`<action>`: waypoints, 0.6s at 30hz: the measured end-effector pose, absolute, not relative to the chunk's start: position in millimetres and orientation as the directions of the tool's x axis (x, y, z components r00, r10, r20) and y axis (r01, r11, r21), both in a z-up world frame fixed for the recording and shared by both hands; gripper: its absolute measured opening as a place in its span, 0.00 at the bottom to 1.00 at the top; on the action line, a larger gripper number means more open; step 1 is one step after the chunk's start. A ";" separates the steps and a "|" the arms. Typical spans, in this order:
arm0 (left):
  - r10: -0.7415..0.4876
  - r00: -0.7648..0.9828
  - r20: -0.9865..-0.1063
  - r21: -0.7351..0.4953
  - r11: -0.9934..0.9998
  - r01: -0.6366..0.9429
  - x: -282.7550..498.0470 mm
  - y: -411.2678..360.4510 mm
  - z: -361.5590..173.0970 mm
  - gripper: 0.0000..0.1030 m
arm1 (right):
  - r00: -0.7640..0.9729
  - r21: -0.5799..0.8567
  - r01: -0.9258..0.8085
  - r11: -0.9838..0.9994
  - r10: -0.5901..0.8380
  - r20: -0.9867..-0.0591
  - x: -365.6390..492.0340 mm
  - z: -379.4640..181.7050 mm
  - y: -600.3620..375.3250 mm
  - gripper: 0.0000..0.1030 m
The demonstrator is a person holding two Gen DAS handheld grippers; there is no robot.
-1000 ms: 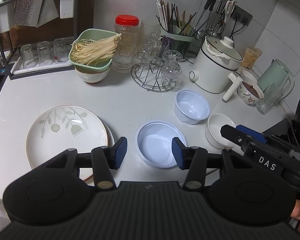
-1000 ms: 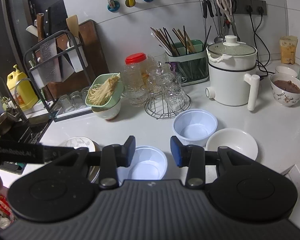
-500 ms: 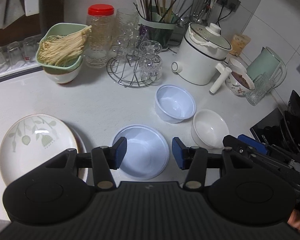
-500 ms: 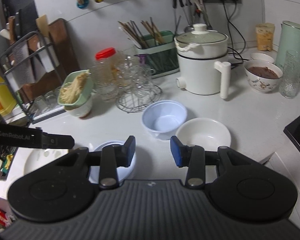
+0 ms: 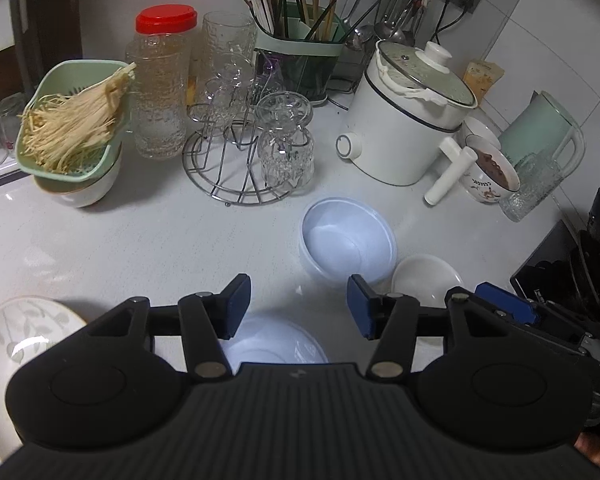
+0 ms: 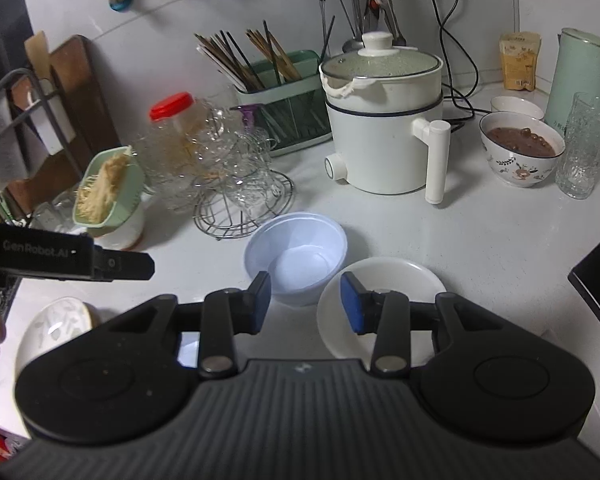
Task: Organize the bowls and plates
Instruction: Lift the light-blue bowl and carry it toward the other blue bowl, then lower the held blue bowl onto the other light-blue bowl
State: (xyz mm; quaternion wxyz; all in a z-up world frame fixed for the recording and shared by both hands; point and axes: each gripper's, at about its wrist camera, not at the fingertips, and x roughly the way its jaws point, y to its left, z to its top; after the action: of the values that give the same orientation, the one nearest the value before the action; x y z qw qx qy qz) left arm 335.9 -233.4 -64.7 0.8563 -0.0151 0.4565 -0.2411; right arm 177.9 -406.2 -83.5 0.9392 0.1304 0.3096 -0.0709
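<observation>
A deep pale blue bowl (image 5: 346, 242) (image 6: 296, 256) stands mid-counter, with a shallow white bowl (image 5: 426, 280) (image 6: 380, 304) to its right. A wider pale blue bowl (image 5: 276, 340) lies under my left gripper (image 5: 298, 306), whose jaws are opening with nothing between them. A leaf-patterned plate (image 5: 20, 340) (image 6: 54, 326) sits at the near left. My right gripper (image 6: 304, 300) hangs open and empty, over the gap between the deep blue bowl and the white bowl. In the right wrist view the left gripper's finger (image 6: 112, 266) shows at the left.
Behind the bowls are a wire glass rack (image 5: 240, 160), a red-lidded jar (image 5: 162, 80), a green colander of noodles (image 5: 74, 120), a white electric pot (image 5: 406, 120), a filled patterned bowl (image 6: 520, 148) and a green kettle (image 6: 580, 80). A black stove (image 5: 568, 264) borders the right.
Both grippers moved right and forward along the counter. The plate and wide blue bowl slid toward the lower left of view. The left jaws stand slightly wider.
</observation>
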 end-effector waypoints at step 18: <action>-0.427 0.360 -0.829 -0.270 0.870 0.412 415.5 -273.6 -112.7 0.65 | 0.768 0.225 0.247 0.942 -0.049 -0.638 249.1 -104.0 -440.9 0.65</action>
State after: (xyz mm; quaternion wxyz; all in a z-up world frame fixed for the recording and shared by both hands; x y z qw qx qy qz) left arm 415.5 -273.6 -112.7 0.8245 -0.0075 0.5053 -0.2546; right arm 249.1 -440.9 -104.0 0.9282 0.1499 0.3310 -0.0799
